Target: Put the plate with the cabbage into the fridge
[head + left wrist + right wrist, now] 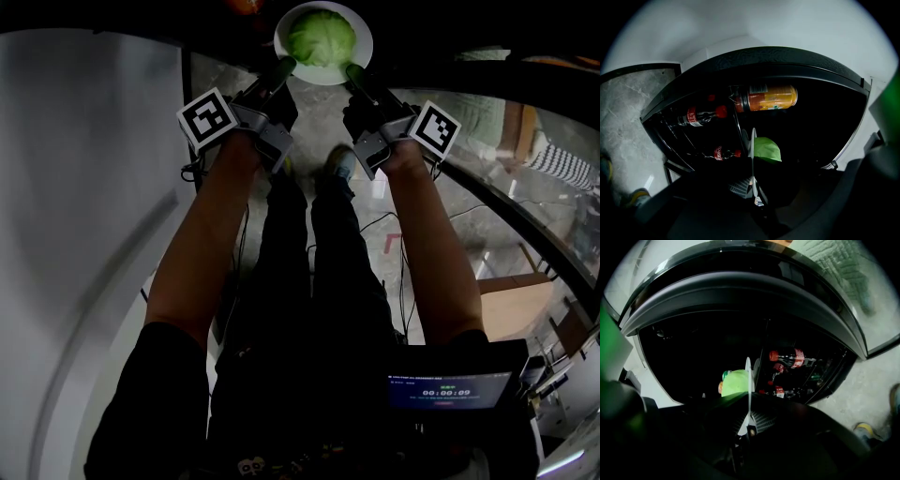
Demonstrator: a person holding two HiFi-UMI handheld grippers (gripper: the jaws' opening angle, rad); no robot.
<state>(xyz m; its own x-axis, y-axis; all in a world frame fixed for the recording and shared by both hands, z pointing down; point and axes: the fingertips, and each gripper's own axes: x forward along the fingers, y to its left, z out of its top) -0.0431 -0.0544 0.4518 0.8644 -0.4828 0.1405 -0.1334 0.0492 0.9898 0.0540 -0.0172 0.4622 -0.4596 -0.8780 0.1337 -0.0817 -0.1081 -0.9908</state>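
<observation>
Forearms fill the middle of the head view, running up from the dark clothing at the bottom edge, where a small lit screen (450, 389) sits at the lower right. At the top centre of that view the left gripper (281, 67) and the right gripper (354, 73) each clamp an opposite edge of the white plate (363, 53), which carries the green cabbage (322, 37). Each gripper's marker cube (208, 119) faces the camera just below. In the left gripper view the plate stands edge-on as a thin white line in the lower centre, its rim pinched between the closed jaws and the cabbage bulging to its right. The right gripper view shows the same grip mirrored, with the cabbage to the left of the rim. Behind the plate in both views gapes the dark, open fridge (787, 58). An orange drink bottle (771, 97) lies on its side at the upper centre, with red-capped cola bottles (701, 115) in racks to its left. Whether the plate touches a shelf cannot be made out.
</observation>
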